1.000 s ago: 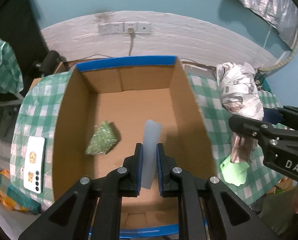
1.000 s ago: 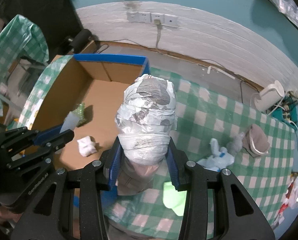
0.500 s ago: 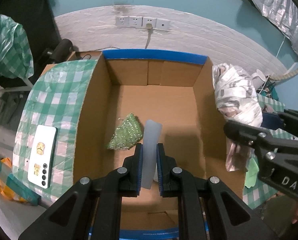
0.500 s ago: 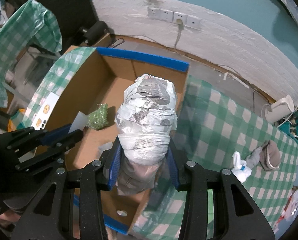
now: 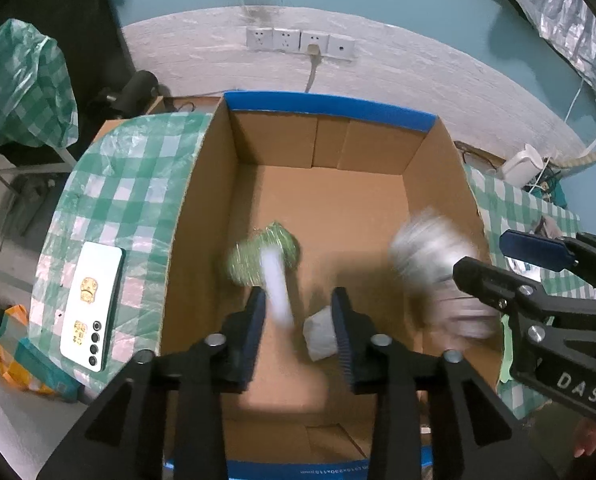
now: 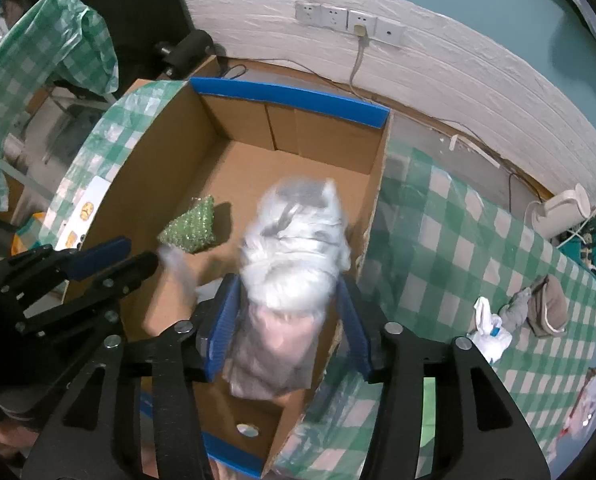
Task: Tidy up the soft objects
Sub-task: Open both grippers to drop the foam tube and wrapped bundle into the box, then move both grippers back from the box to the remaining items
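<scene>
Both claws just opened, white strip and wrapped bundle dropping clear

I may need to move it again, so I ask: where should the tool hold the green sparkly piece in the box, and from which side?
Probably the narrow tip of the green sparkly piece, coming straight down from above. It lies on the floor of the cardboard box, whose tall walls block a sideways approach, and the tip looks its slimmest part.
</scene>
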{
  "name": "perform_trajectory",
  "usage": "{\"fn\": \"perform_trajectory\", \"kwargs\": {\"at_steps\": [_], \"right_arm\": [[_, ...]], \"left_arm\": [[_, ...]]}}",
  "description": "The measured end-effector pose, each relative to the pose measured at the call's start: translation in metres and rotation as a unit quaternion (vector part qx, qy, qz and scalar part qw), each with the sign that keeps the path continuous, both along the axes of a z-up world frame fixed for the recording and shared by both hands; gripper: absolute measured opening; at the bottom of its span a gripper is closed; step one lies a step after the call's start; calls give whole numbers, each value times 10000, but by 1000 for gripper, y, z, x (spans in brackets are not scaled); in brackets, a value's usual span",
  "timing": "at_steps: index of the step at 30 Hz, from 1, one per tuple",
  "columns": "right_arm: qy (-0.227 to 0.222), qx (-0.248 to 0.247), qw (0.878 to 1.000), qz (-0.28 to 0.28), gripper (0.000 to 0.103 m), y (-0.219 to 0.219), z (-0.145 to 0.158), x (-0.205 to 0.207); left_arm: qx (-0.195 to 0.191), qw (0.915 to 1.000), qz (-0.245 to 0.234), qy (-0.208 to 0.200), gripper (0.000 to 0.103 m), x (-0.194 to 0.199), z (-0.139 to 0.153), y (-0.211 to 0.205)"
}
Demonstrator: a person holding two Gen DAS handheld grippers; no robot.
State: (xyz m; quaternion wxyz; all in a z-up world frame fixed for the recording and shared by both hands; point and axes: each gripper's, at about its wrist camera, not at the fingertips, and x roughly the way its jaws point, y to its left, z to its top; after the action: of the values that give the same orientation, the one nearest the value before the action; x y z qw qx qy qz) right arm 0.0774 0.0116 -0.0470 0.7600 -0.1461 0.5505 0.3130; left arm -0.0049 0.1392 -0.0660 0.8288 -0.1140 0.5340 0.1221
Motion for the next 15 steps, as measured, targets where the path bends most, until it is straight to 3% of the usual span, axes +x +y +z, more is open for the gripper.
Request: {"fn": "perform_trajectory", "kwargs": {"at_steps": [3, 15], "right_arm": [[-47, 59, 10000, 2, 62, 0, 3, -1], [-113, 89, 9997, -198, 62, -15, 8, 4]], "left_arm": [[93, 10000, -21, -18, 37, 1, 2, -1], [115, 9999, -98, -33, 37, 4, 2, -10]]}}
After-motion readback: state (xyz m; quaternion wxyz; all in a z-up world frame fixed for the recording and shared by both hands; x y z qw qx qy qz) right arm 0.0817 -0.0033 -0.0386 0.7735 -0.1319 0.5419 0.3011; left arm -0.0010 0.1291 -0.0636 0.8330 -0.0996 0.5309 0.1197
